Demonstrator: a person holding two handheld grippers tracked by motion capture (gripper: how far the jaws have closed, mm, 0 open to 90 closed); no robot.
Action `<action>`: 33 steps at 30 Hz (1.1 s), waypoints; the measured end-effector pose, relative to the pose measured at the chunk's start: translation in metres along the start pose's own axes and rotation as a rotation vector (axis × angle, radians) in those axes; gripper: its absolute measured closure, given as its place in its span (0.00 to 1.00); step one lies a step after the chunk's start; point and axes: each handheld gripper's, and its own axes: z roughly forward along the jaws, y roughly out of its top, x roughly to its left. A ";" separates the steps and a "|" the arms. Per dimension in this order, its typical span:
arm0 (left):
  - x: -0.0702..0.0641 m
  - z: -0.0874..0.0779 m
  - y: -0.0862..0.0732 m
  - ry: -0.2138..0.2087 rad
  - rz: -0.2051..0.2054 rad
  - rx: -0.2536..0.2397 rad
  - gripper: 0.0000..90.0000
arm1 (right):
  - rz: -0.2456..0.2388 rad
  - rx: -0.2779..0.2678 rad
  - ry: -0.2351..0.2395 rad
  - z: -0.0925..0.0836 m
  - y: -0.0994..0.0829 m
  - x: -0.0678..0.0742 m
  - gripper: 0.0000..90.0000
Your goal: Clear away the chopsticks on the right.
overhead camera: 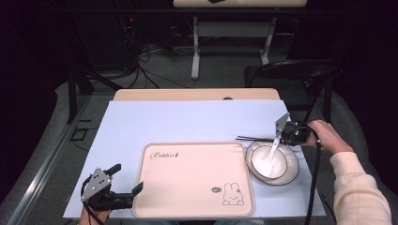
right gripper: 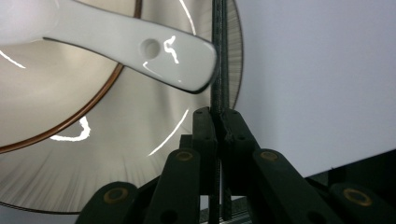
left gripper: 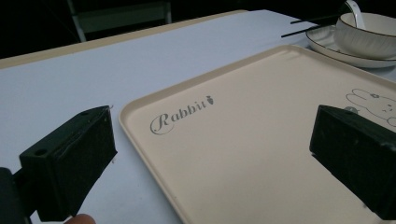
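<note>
1. While the tray (overhead camera: 192, 180) lies bare, your left gripper (overhead camera: 126, 180) waits wide apart at its near-left corner.
2. Your right gripper (right gripper: 217, 116) has pinched the chopsticks (overhead camera: 256, 138) on the plate (overhead camera: 293, 164) rim, behind the bowl (overhead camera: 281, 159) and spoon (overhead camera: 271, 157).
3. Next, judging by this, lift them level, clear of the spoon.

Looks like a lab or recording room staged for a meal setup. Dark surround, black drapes at far left and right. Cable tangle (overhead camera: 136, 51) on grey floor beyond the surface (overhead camera: 197, 119). Bare adjustable desk frame (overhead camera: 232, 40) far back, folding chair (overhead camera: 293, 75) at far right. Pale sheet covering the surface.
</note>
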 end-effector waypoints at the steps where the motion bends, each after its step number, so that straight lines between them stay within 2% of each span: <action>1: 0.000 0.000 0.000 -0.002 0.000 0.002 0.00 | 0.014 0.010 -0.010 -0.004 0.001 -0.001 0.95; 5: 0.000 0.000 0.000 -0.001 0.000 -0.001 0.00 | 0.023 0.007 -0.022 -0.010 0.002 -0.003 0.95; 7: 0.000 0.000 0.000 -0.003 0.002 -0.001 0.00 | 0.065 0.006 -0.035 -0.019 0.004 -0.004 0.95; 10: 0.000 0.000 0.000 -0.004 0.003 -0.002 0.00 | 0.091 0.012 -0.043 -0.027 0.006 -0.005 0.95; 12: 0.000 0.000 0.000 -0.003 0.004 -0.002 0.00 | 0.091 0.011 -0.043 -0.029 0.006 -0.006 0.95; 15: 0.000 -0.001 0.000 -0.004 0.004 -0.001 0.00 | 0.143 0.021 -0.063 -0.040 0.009 -0.007 0.95; 16: 0.000 -0.001 0.000 -0.002 0.004 -0.001 0.00 | 0.143 0.021 -0.063 -0.040 0.009 -0.007 0.95; 17: 0.000 -0.001 0.000 -0.005 0.003 -0.001 0.00 | 0.167 0.021 -0.051 -0.042 0.009 -0.007 0.95; 18: 0.000 -0.001 0.000 -0.005 0.003 -0.001 0.00 | 0.185 0.011 -0.062 -0.046 0.010 -0.006 0.95; 19: 0.000 -0.001 0.000 -0.006 0.002 -0.003 0.00 | 0.222 0.020 -0.055 -0.049 0.011 -0.005 0.95; 20: 0.000 -0.001 0.000 -0.006 0.002 -0.003 0.00 | 0.222 0.020 -0.055 -0.049 0.011 -0.005 0.95; 21: 0.000 0.000 0.000 -0.005 0.003 -0.002 0.00 | 0.254 0.040 -0.058 -0.054 0.015 -0.002 0.95; 22: 0.000 0.000 0.000 -0.005 0.005 -0.002 0.00 | 0.254 0.040 -0.058 -0.054 0.015 -0.002 0.95; 23: -0.001 0.000 0.000 -0.007 0.005 0.000 0.00 | 0.279 0.050 -0.073 -0.058 0.018 0.002 0.95; 26: -0.001 0.000 0.000 -0.009 0.005 0.001 0.00 | 0.288 0.053 -0.078 -0.063 0.024 0.006 0.95; 27: 0.000 0.000 0.000 -0.008 0.002 -0.001 0.00 | 0.309 0.062 -0.074 -0.067 0.032 0.011 0.95; 28: 0.000 0.000 0.000 -0.008 0.002 -0.001 0.00 | 0.309 0.062 -0.074 -0.067 0.032 0.011 0.95; 29: 0.000 0.000 0.000 -0.008 0.002 -0.002 0.00 | 0.334 0.044 -0.068 -0.074 0.039 0.016 0.95; 30: 0.000 0.000 0.000 -0.007 0.002 -0.001 0.00 | 0.334 0.044 -0.068 -0.074 0.039 0.016 0.95; 31: -0.001 -0.001 0.000 -0.008 0.002 -0.001 0.00 | 0.369 0.038 -0.077 -0.079 0.046 0.021 0.95; 32: -0.001 -0.001 0.000 -0.008 0.000 -0.002 0.00 | 0.369 0.038 -0.077 -0.079 0.046 0.021 0.95; 33: -0.001 -0.001 0.000 -0.010 -0.001 -0.003 0.00 | 0.390 0.029 -0.046 -0.083 0.051 0.024 0.95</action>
